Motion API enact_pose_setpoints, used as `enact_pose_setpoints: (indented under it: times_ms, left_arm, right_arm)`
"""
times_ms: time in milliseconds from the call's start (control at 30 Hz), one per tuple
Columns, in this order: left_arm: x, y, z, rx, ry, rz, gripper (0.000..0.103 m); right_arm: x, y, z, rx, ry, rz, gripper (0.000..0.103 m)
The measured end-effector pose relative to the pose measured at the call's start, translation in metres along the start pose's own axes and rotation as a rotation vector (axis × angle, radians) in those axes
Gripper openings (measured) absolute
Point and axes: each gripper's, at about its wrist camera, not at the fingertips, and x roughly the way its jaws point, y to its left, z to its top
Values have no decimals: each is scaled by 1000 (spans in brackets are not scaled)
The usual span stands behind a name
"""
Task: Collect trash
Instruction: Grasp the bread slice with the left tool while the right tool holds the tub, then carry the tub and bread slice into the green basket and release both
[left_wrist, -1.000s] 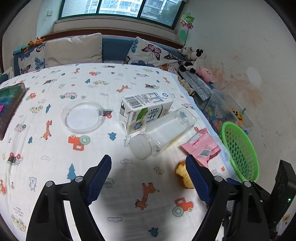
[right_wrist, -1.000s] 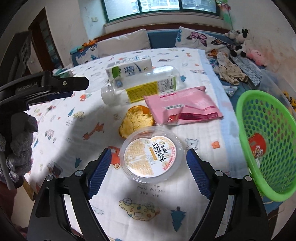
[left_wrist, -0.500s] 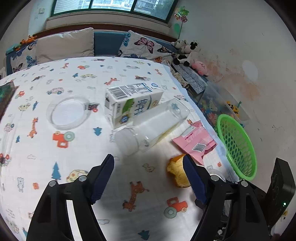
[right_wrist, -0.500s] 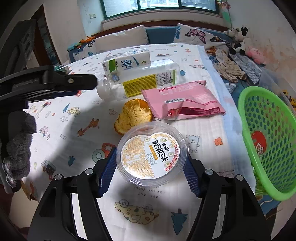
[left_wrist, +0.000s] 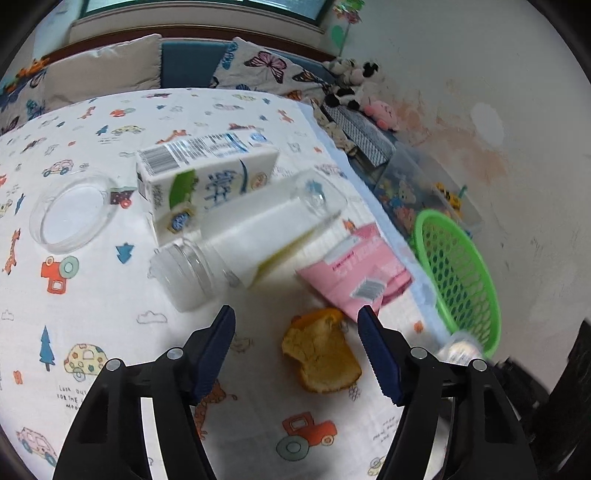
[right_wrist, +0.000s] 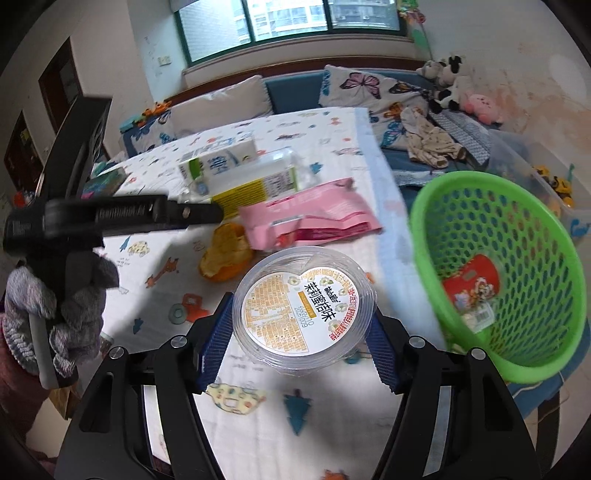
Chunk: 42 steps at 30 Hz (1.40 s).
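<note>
Clear tub (right_wrist: 306, 307), lid dated 20251009 — pinched by right gripper (right_wrist: 302, 334); left gripper (left_wrist: 297, 350) spread over peel (left_wrist: 320, 355).

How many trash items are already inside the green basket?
1 visible: a red packet on the floor of the green basket; the small label beside it may belong to another, unclear.

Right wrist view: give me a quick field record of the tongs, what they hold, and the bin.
right tongs: shut on the round plastic cup
round plastic cup: printed lid facing camera, lifted beside the basket
green basket: tilted, red wrapper inside
left tongs: open, over the orange peel
still on table: pink packet, bottle, milk carton
</note>
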Motion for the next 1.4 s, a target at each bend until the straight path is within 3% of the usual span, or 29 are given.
enact_pose_setpoints:
  times_ms: [100,333,600,767,1067,1400]
  left_arm:
    - [3,-7,-8,39,12,13,68]
    - [14,-21,-24,163,56,37,83]
    - [28,-39,-32,345,53,112,83]
    - [32,-40,-31,395,42,135,68]
    - [23,-36,-30,400,11,110,41]
    - [-1,-28,-40,368,30,56,28]
  right_arm:
    - [-4,-9,-1,22,-9,-10,67]
    - [-12,-25,-6,53,-18,-39,67]
    - [-14,-35,-9,76,-21,-57,67]
    - [-16,-40,-9,86,-24,-68,67]
    - [-24,-52,-7,113,-43,-91,67]
    - [-33,-86,-2,167,-62,-158,67]
